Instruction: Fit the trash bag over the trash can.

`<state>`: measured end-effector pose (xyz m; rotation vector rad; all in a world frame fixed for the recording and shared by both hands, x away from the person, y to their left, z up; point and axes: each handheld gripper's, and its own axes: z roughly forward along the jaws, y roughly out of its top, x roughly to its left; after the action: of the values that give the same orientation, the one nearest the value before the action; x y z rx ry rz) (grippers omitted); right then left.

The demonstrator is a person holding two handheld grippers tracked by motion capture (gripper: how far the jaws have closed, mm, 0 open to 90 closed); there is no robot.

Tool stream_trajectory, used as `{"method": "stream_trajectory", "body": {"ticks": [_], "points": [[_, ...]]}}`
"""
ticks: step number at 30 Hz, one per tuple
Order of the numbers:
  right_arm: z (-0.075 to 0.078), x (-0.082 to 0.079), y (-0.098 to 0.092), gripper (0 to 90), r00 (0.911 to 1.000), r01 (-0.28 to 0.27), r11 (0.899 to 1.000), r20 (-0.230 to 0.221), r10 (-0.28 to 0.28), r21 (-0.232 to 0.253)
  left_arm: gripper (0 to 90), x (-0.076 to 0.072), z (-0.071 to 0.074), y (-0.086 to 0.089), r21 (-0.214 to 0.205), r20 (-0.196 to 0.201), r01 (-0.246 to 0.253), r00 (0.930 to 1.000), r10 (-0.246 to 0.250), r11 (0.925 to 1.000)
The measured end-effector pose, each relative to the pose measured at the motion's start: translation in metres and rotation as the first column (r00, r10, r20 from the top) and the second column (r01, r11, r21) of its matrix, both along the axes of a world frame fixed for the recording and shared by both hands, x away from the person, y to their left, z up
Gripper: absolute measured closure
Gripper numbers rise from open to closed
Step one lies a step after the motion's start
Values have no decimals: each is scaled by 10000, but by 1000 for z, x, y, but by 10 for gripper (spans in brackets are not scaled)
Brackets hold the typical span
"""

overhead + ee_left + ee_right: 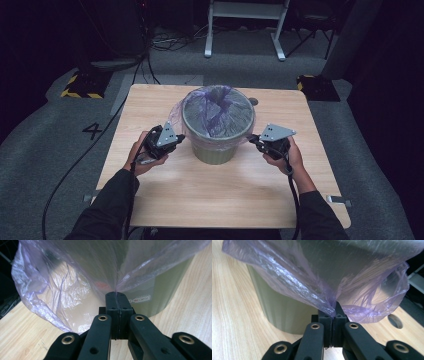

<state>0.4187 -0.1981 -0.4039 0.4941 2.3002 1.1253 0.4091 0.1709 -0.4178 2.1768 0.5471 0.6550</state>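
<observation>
A: So, where does the bin (216,125) stand?

B: At the centre of the high view, upright on the wooden desk (220,190), a little above the middle of the desktop. It is a pale green round bin lined with a thin purple plastic bag (220,107) whose rim is folded out over the top edge and hangs down the outside wall.

A: And the grippers?

B: One on each side of it. The left gripper (176,138) sits at centre left of the high view, right against the bin's left flank, with the person's left hand (142,155) behind it. The right gripper (254,139) is at centre right against the opposite flank, carried by the right hand (289,155).

A: How do the fingers stand?

B: Closed on both. In the left gripper view the fingers (111,305) meet at the lower centre of the frame with a pinch of the bag's overhang (75,290) caught between their tips; the film fans upward and to the left from there, and the bin wall (160,292) stands just behind. In the right gripper view the fingers (325,317) are likewise pressed together at lower centre on a gathered fold of bag (317,295), which spreads up toward both upper corners, with the bin wall (279,312) to the left behind it.
</observation>
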Motion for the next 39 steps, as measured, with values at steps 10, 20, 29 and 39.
{"method": "stream_trajectory", "body": {"ticks": [10,20,29,39], "points": [[-32,7,1,898,9937,75,9999,-1116,-86,-107,898,5,-25,-7,260,-634,85,9980,-69,9996],[-54,22,9,898,9792,249,9996,-2010,-270,-132,898,15,-43,-8,48,-1119,-60,9937,65,10000],[-64,26,11,897,9718,347,9993,-2329,-370,-141,794,14,-48,-4,-311,-1178,-305,9927,267,9990],[-67,16,-3,756,9710,612,9973,-2340,-499,415,329,-20,-41,10,-713,-1489,-336,9886,227,9969]]}}
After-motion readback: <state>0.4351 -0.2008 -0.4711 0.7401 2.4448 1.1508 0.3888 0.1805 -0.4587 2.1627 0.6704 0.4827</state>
